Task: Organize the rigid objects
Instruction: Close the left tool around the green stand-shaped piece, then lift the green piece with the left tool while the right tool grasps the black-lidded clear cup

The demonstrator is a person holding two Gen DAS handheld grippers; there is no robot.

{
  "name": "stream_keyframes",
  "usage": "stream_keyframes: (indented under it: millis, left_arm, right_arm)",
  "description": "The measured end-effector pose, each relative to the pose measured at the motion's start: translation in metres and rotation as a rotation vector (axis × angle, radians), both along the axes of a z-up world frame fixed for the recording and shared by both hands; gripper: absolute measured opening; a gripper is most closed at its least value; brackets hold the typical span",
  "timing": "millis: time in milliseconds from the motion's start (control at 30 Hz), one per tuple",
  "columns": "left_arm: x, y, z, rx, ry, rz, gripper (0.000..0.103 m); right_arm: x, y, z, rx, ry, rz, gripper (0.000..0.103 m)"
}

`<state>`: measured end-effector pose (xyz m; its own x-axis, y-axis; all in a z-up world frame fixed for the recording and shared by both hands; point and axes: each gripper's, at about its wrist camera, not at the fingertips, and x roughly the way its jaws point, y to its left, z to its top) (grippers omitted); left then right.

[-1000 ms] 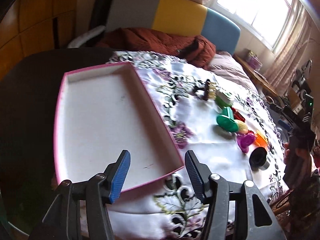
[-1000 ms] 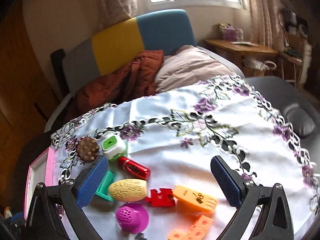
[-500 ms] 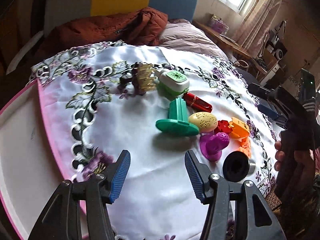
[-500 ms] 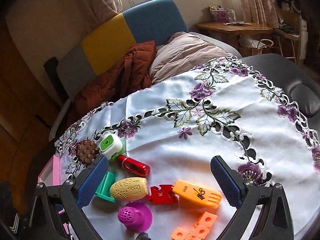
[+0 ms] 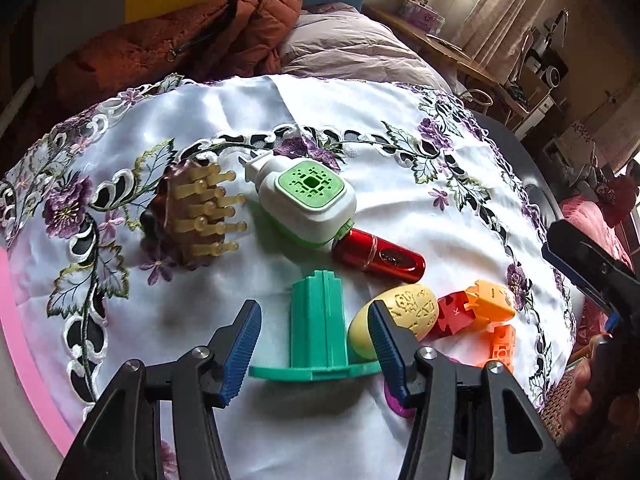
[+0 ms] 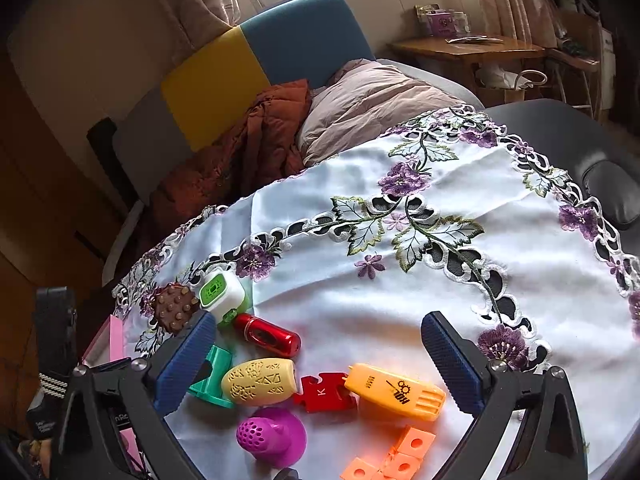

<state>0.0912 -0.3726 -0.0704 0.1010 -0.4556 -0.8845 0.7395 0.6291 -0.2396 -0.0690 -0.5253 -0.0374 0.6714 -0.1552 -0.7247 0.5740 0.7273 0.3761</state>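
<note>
Two blue-padded fingers of the left gripper (image 5: 314, 344) stand apart on either side of the green flanged piece (image 5: 318, 330), which lies on the embroidered tablecloth (image 5: 224, 112) with its ribbed stem running up between them; the jaws have just been closing a little, yet the pads show a gap to the stem on both sides — nothing is clasped. Just right of it lies the yellow egg-shaped piece (image 5: 404, 314), partly behind the right finger; beyond sit the red cylinder (image 5: 378, 256), the white and green plug-in device (image 5: 308, 204) and the brown bristled brush (image 5: 192, 216). At the left edge shows the pink tray (image 5: 20, 336). The right gripper (image 6: 320, 364) hangs wide open and empty over the toys; the red puzzle piece (image 6: 324, 392) bears a "K"; the orange piece (image 6: 396, 392) carries a black gear mark — its small lettering is unreadable.
</note>
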Motion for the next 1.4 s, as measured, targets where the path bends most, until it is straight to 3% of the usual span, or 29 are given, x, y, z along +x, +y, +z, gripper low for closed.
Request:
stream_keyframes:
  millis: [33, 67, 100, 167, 400, 633, 867, 1100, 1233, 1333, 1400]
  left_arm:
    - [0.001, -0.006, -0.004, 0.016, 0.003, -0.008, 0.053]
    - [0.002, -0.01, -0.009, 0.038, 0.006, -0.013, 0.04]
    - [0.001, -0.014, -0.015, 0.06, 0.004, -0.016, 0.035]
    - [-0.002, -0.017, -0.026, 0.095, -0.022, -0.033, 0.031]
    - [-0.012, 0.015, -0.015, 0.036, -0.078, 0.023, 0.029]
    - [-0.056, 0.065, -0.011, -0.027, -0.083, 0.02, 0.029]
    - [-0.096, 0.097, -0.019, -0.036, -0.118, -0.001, 0.03]
    - [-0.098, 0.095, -0.021, -0.026, -0.14, -0.002, 0.03]
    - [-0.099, 0.095, -0.022, -0.032, -0.146, 0.002, 0.03]
    - [-0.097, 0.096, -0.022, -0.042, -0.133, 0.008, 0.03]
    - [-0.097, 0.097, -0.022, -0.047, -0.129, 0.014, 0.03]
  right_arm:
    - [0.0, 0.0, 0.0, -0.001, -0.001, 0.001, 0.103]
    - [0.0, 0.0, 0.0, -0.003, -0.001, 0.002, 0.103]
    - [0.0, 0.0, 0.0, -0.005, 0.0, 0.003, 0.103]
    - [0.001, 0.001, 0.0, -0.012, 0.004, 0.004, 0.103]
    - [0.004, 0.004, 0.001, -0.055, 0.026, 0.02, 0.103]
    - [0.008, 0.006, -0.007, -0.033, 0.058, 0.044, 0.103]
    - [0.018, 0.019, -0.017, -0.026, 0.114, 0.124, 0.103]
    - [0.023, 0.051, -0.019, 0.089, 0.167, 0.33, 0.101]
    - [0.012, 0.079, 0.003, 0.008, 0.236, 0.542, 0.089]
    - [-0.003, 0.092, 0.01, -0.064, 0.343, 0.69, 0.081]
    - [-0.012, 0.098, 0.007, -0.119, 0.425, 0.763, 0.081]
